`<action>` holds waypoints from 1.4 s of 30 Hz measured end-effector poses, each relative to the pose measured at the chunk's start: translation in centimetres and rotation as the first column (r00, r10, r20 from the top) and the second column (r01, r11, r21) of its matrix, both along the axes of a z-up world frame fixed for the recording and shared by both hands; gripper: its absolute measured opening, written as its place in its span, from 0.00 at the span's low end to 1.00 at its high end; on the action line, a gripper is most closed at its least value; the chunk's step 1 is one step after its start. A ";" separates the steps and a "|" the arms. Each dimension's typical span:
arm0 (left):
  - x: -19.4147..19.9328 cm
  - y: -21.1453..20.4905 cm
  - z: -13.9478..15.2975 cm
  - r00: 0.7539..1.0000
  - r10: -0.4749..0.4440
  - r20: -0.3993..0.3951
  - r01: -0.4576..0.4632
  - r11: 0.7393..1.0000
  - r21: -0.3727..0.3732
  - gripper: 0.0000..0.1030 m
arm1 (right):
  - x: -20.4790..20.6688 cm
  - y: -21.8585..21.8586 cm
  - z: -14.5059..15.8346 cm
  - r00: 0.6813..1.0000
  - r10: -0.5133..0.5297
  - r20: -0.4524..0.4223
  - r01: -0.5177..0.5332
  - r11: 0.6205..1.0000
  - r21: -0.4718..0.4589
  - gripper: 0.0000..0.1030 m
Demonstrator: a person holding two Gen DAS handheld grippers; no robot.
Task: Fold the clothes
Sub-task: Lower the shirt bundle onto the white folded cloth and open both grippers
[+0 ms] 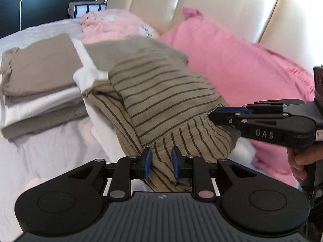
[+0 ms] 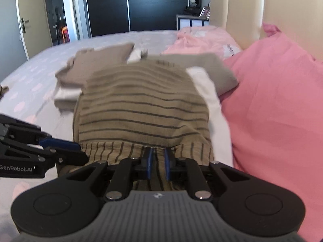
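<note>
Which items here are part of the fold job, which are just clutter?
In play:
striped garment
left gripper
right gripper
folded stack

Lying about:
pink pillow
light pink pillow
headboard

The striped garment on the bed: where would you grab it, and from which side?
Grip the striped garment along its near hem, coming in low from the bed's near edge. That edge lies bunched and raised, so fingers slide around it. Both the left tongs and right tongs hold it there, apart.

An olive, dark-striped garment lies bunched on the bed, near edge gripped.
</note>
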State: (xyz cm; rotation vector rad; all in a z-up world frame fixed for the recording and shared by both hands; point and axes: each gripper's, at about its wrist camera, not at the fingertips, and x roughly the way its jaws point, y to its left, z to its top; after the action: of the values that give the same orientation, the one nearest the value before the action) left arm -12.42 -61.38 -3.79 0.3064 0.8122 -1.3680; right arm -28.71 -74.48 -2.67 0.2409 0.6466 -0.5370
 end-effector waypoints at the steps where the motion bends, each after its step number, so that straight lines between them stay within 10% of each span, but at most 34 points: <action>1: 0.1 0.3 0.5 1.000 0.003 0.004 -0.003 1.000 -0.021 0.20 | -0.3 -0.1 0.6 1.000 -0.006 0.022 0.006 1.000 -0.001 0.16; 17: 5.2 -4.6 2.5 0.994 0.105 0.036 -0.099 0.984 -0.148 0.20 | 6.4 -3.6 -0.4 0.989 -0.019 0.148 0.015 1.000 0.025 0.16; 34: 5.3 -5.9 -2.0 0.987 0.084 0.136 -0.091 0.995 0.045 0.23 | 7.7 -2.0 -3.4 0.994 0.020 0.110 -0.019 1.000 -0.013 0.17; 42: 4.8 -1.6 0.5 0.990 0.067 0.126 -0.066 0.998 -0.009 0.25 | 3.5 -1.1 0.3 0.994 -0.013 0.112 0.014 1.000 -0.004 0.39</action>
State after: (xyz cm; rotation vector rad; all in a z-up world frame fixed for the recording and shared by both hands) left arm -7.58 -62.96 -3.30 0.3552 0.7079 -1.2753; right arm -25.17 -75.58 -2.38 0.2695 0.5355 -0.5339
